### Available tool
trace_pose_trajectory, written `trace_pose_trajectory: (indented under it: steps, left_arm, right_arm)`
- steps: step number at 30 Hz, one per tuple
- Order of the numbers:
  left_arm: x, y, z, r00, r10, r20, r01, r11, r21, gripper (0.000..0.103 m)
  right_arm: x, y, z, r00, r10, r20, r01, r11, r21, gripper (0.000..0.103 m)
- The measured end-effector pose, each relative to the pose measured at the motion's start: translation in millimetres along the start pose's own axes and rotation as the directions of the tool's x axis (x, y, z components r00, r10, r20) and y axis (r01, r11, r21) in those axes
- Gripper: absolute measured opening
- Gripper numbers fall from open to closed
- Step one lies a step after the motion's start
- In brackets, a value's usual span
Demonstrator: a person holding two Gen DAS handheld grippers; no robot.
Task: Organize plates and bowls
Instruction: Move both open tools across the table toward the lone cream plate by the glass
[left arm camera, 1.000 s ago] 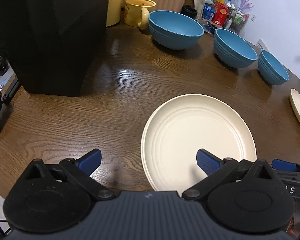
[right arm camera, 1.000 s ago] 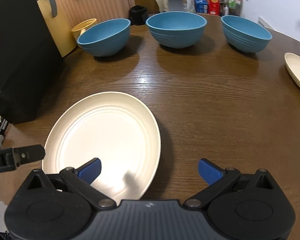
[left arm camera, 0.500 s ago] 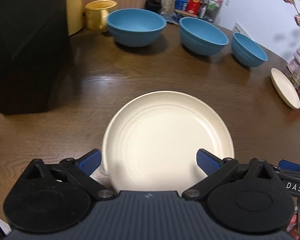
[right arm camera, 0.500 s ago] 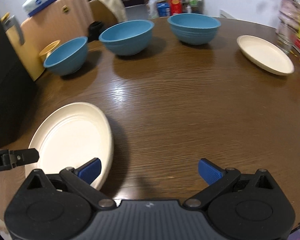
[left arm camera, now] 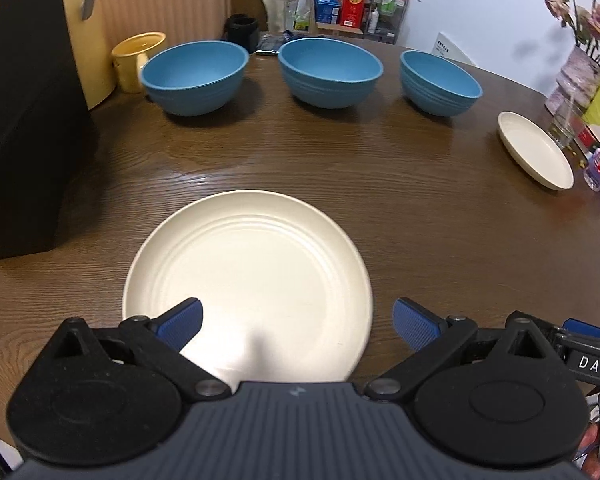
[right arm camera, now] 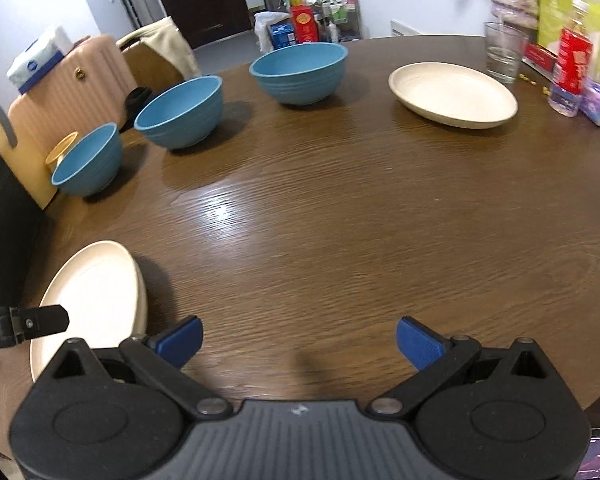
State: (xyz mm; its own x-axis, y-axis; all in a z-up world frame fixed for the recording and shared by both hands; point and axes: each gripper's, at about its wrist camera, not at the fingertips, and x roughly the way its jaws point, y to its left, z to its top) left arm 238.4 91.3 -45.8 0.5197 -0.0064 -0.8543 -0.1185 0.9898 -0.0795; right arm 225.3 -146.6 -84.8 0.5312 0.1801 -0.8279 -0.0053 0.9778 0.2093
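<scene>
— Cream, ridged, and flat on the wood: that is the large plate (left arm camera: 247,280), and I will take it as our landmark. Where do the grippers stand to it?

— The left gripper (left arm camera: 297,318) hangs just over the plate's near rim, its blue pads spread wide apart with nothing between them. The right gripper (right arm camera: 299,338) is off to the plate's right, over bare table (right arm camera: 340,220), jaws likewise wide and empty.

— And the other crockery?

— Beyond the plate, along the far edge, three blue bowls sit apart in a row: the left bowl (left arm camera: 194,76), the middle bowl (left arm camera: 330,71) and the smaller right bowl (left arm camera: 440,82). None touches another. Far to the plate's right lies a second cream plate (left arm camera: 536,151), well apart from the first.

— So how much is done?

— Little that shows, I judge. Nothing is stacked: each plate sits alone and every bowl stands singly. Gathering the plates together and nesting the bowls both seem left to do.

— Anything in the way?

— Past the second plate stand a drinking glass (right arm camera: 503,51), a red-labelled bottle (right arm camera: 571,74) and a vase of flowers (left arm camera: 578,76). To the large plate's left sits a black box (left arm camera: 24,120), with a yellow mug (left arm camera: 138,60) behind it, beside the left bowl.
</scene>
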Motion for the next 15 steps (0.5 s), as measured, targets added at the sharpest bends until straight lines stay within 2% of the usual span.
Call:
trace_pose_trajectory:
  steps: [15]
  left_arm:
    - [-18.9,-54.3,-23.3,0.999,0.045,0.014,-0.045,0.999,0.0,0.103]
  right_arm:
    - [-22.1,-60.6,-7.0,0.999,0.023,0.031,-0.024,0.999,0.024,0.103]
